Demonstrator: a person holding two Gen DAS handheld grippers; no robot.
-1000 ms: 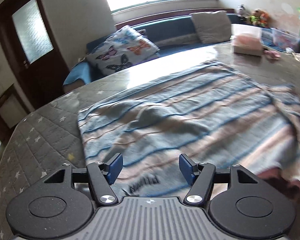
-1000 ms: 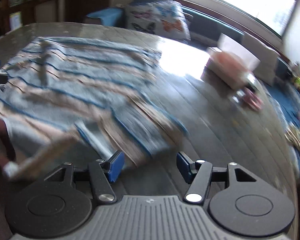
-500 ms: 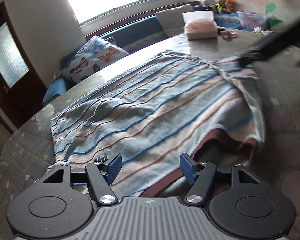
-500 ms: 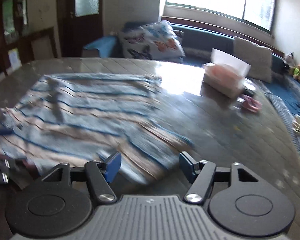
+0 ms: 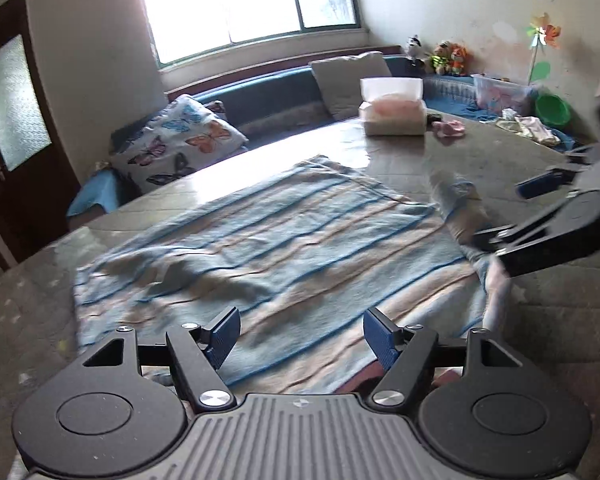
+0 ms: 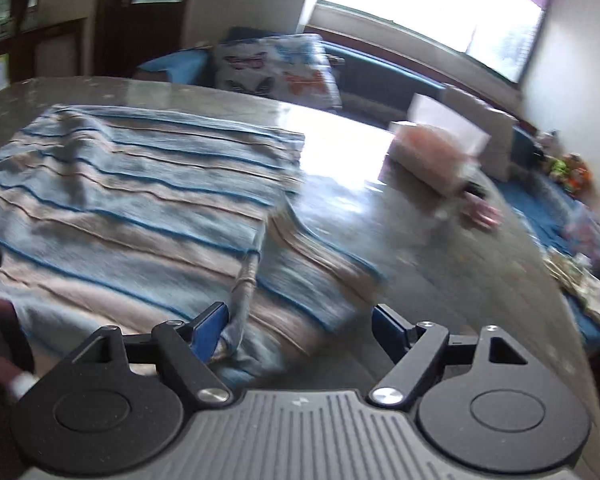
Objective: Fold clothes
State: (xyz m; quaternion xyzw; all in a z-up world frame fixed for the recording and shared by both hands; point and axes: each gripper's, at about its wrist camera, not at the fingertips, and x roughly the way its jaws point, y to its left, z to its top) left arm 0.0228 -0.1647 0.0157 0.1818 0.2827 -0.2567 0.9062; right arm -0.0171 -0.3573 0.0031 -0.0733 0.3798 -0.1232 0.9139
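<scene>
A blue and beige striped garment point(image 5: 268, 256) lies spread on the grey quilted table point(image 5: 500, 152); it also shows in the right wrist view point(image 6: 132, 208). My left gripper point(image 5: 299, 338) is open and empty, just above the garment's near hem. My right gripper point(image 6: 296, 326) is open over the garment's right sleeve point(image 6: 312, 276), with cloth lying between the jaws, not clamped. The right gripper also shows at the right edge of the left wrist view point(image 5: 512, 216), beside the crumpled sleeve point(image 5: 460, 212).
A tissue box point(image 5: 394, 114) and a small pink item point(image 5: 450, 128) sit at the table's far side. A butterfly pillow point(image 5: 176, 146) and a grey cushion point(image 5: 352, 80) lie on the window bench. Toys and a green basin point(image 5: 554, 110) are at the far right.
Both grippers have stayed open. The left view has lifted and swung, showing more of the room. The right gripper has come down closer onto the sleeve.
</scene>
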